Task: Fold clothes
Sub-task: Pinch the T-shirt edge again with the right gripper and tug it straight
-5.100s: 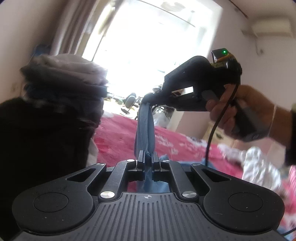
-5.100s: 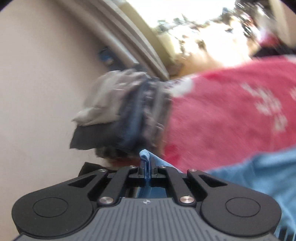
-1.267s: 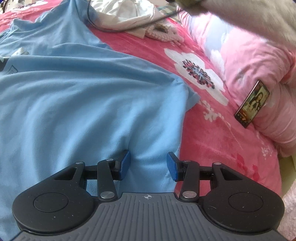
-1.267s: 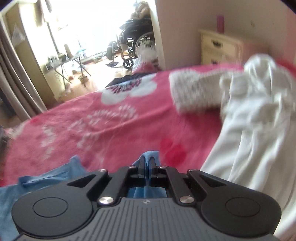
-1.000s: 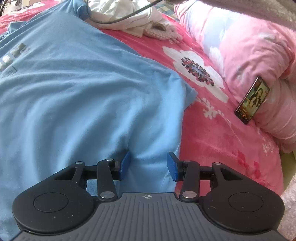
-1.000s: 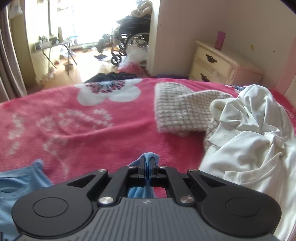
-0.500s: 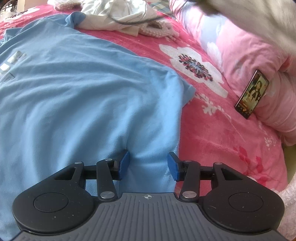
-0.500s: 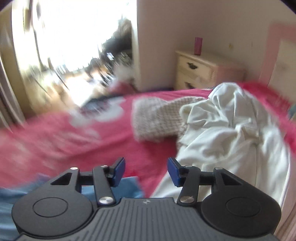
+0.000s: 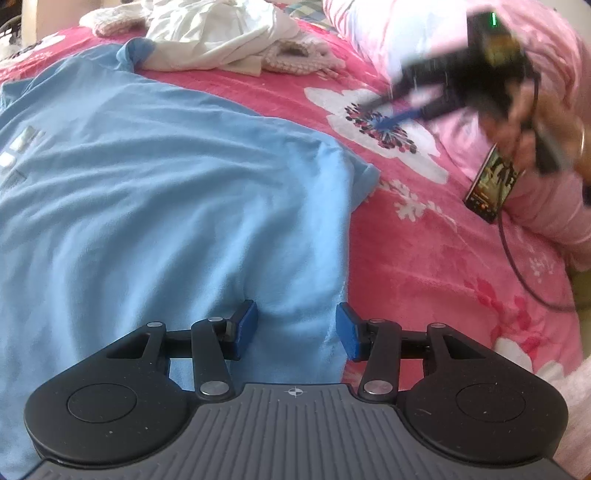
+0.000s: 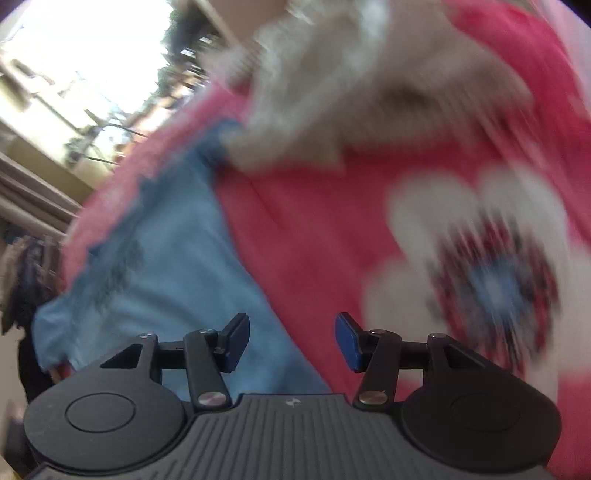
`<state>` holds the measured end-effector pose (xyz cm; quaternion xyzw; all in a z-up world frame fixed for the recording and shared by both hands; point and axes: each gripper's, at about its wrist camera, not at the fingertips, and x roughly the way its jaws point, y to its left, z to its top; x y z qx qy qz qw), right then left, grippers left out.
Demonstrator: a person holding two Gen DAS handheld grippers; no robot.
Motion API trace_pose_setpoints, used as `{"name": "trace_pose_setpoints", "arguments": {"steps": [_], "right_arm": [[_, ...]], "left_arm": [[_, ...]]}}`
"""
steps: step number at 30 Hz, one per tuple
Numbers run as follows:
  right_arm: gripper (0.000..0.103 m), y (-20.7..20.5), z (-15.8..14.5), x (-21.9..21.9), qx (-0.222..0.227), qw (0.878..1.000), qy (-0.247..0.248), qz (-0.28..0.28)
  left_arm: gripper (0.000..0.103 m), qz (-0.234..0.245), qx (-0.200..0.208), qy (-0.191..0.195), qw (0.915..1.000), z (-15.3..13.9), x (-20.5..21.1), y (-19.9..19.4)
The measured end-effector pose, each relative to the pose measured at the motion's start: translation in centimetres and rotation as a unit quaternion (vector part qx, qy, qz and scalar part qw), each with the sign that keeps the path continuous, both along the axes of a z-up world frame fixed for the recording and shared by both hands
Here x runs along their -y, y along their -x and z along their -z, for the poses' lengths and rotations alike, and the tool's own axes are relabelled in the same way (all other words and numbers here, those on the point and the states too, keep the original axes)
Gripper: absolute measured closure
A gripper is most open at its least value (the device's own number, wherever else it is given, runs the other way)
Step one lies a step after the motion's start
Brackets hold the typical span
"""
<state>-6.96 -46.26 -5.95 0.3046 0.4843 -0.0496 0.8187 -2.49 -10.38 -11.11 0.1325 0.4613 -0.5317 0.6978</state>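
**Shirt flat on the bed, its hem under my left gripper**

The bed (image 9: pixel 424 266), covered in a pink flowered blanket, fills both views. A pink quilt (image 9: pixel 406 40) is bunched along its far right side, with a phone (image 9: pixel 493 184) leaning against it.

The blue shirt (image 9: pixel 147 192) lies spread flat and wrinkled across the left of the bed. Its long axis runs straight away from my left gripper (image 9: pixel 293 326): hem closest to me, collar end far off by the pile of white clothes (image 9: pixel 214 33). One short sleeve (image 9: pixel 354 173) sticks out to the right onto the blanket.

My left gripper sits right at the hem near the shirt's right side edge. Its jaws are wide apart with fabric lying between them, gripping nothing.

My right gripper (image 10: pixel 291 341) is up over the blanket, right of the shirt; its view is badly blurred. Its jaws are spread wide too, holding nothing. In the left view it hangs above the flower print beyond the sleeve.

So the left gripper is nearest the hem, the right nearest the sleeve. I judge any fold turns on that: the shirt flat, lengthwise ahead of me, a gripper handy to each.
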Motion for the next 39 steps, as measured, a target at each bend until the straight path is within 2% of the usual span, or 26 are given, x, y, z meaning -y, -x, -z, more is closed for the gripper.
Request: {"name": "trace_pose_setpoints", "arguments": {"steps": [3, 6, 8, 10, 13, 16, 20, 26, 30, 33, 36, 39], "right_arm": [[0.048, 2.0, 2.9, 0.2, -0.005, 1.0, -0.024, 0.018], [0.051, 2.6, 3.8, -0.5, 0.015, 0.999, -0.045, 0.004], [0.081, 2.6, 3.8, -1.0, 0.019, 0.998, -0.061, -0.016], [0.099, 2.9, 3.6, -1.4, 0.014, 0.997, -0.065, -0.032], [0.099, 3.1, 1.9, -1.6, 0.029, 0.994, -0.101, -0.034], [0.099, 2.7, -0.5, -1.1, 0.066, 0.987, -0.141, -0.026], [0.099, 2.6, -1.5, -0.4, 0.061, 0.987, -0.148, -0.013], [0.099, 2.4, -2.7, 0.6, 0.05, 0.987, -0.155, 0.007], [0.099, 3.5, 0.4, 1.4, -0.001, 0.991, -0.131, 0.04], [0.099, 3.7, 2.3, 1.7, -0.013, 0.992, -0.117, 0.054], [0.099, 3.4, 3.2, 1.5, -0.031, 0.995, -0.078, 0.053], [0.096, 3.3, 3.5, 1.5, -0.063, 0.996, -0.003, 0.057]], "left_arm": [[0.056, 0.009, 0.008, -0.004, 0.9999, -0.5, 0.2, 0.3], [0.056, 0.017, 0.027, -0.002, 0.9995, -1.4, 0.5, 0.9], [0.056, 0.024, 0.036, 0.003, 0.9991, -2.0, 0.9, 1.5], [0.056, 0.032, 0.044, 0.006, 0.9985, -2.4, 1.4, 2.2], [0.056, 0.045, 0.059, -0.001, 0.9972, -2.5, 2.4, 3.2], [0.056, 0.054, 0.068, -0.014, 0.9961, -2.3, 2.9, 3.8], [0.056, 0.061, 0.073, -0.024, 0.9952, -2.3, 2.7, 4.2], [0.056, 0.08, 0.058, -0.028, 0.9947, -1.9, 2.4, 4.8], [0.056, 0.094, 0.052, -0.032, 0.9937, -1.5, 2.4, 5.3], [0.056, 0.094, 0.049, -0.033, 0.9938, -1.3, 2.3, 5.3], [0.055, 0.094, 0.04, -0.032, 0.9943, -1.3, 2.1, 5.3], [0.055, 0.101, 0.017, -0.036, 0.9941, -1.2, 1.5, 5.3]]}}
